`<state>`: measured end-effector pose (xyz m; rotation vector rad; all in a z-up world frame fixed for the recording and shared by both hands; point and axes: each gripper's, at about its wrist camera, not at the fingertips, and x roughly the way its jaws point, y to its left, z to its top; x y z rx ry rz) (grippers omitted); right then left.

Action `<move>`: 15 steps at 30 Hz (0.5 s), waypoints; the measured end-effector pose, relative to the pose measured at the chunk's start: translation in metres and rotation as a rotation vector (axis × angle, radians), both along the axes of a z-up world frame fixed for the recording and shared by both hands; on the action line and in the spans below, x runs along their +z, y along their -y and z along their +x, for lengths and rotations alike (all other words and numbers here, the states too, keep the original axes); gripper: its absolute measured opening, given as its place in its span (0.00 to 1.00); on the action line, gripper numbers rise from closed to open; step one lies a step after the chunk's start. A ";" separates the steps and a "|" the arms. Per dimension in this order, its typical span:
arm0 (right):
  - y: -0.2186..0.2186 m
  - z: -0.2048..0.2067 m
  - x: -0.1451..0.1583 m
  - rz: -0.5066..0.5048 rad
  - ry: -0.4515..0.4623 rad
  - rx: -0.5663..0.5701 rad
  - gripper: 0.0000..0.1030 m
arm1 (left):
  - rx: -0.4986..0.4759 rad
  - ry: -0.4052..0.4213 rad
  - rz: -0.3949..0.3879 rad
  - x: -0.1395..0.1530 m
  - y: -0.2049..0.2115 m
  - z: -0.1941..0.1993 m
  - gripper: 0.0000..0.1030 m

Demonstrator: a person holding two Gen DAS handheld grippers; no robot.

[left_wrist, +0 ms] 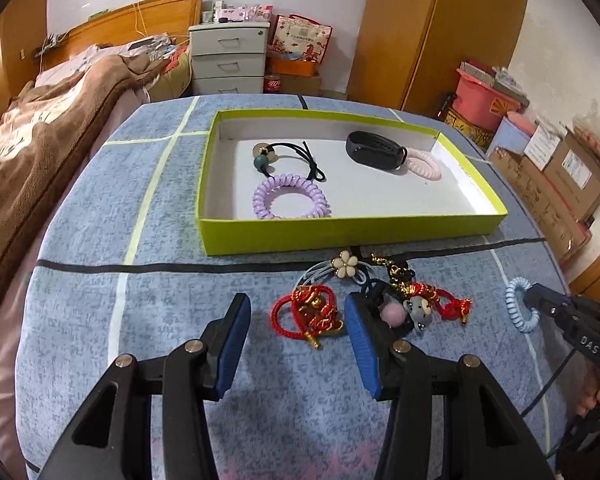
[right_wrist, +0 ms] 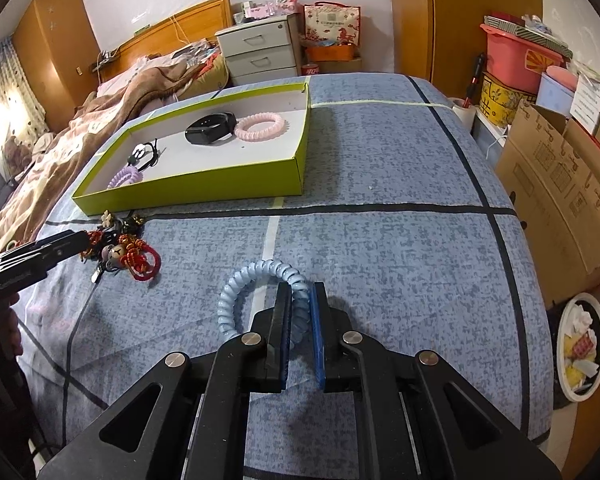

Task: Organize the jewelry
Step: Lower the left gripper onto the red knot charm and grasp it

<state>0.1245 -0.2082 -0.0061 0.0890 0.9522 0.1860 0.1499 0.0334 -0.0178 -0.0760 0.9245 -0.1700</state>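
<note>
- Pale blue coil hair tie (right_wrist: 260, 296) lies on the blue bedcover (right_wrist: 380, 160); the right gripper (right_wrist: 300, 320) has its fingers closed on the tie's right side, probably to lift it.
- Green box (right_wrist: 204, 188), at about 11 o'clock from the tie, already holds sorted pieces, so I judge it the goal.
- Left gripper (left_wrist: 296, 344), fingers open and empty, hovers over the red knotted bracelet (left_wrist: 312, 312), likely the next piece.

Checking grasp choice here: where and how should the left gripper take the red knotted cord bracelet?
Grip the bare red cord loop at the left end of the red knotted bracelet, coming from above with the open left gripper. It lies flat, and that end is clear of the tangled pile.
</note>
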 end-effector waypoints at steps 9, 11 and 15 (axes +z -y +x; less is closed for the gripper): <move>-0.004 0.000 -0.001 0.004 0.001 0.012 0.10 | 0.041 -0.020 0.018 -0.007 -0.001 0.001 0.49; -0.004 0.000 -0.001 0.008 0.000 0.008 0.10 | 0.048 -0.018 0.022 -0.006 -0.001 0.001 0.49; -0.002 0.000 -0.002 0.013 0.000 0.004 0.10 | 0.041 -0.012 0.015 -0.005 -0.001 -0.001 0.38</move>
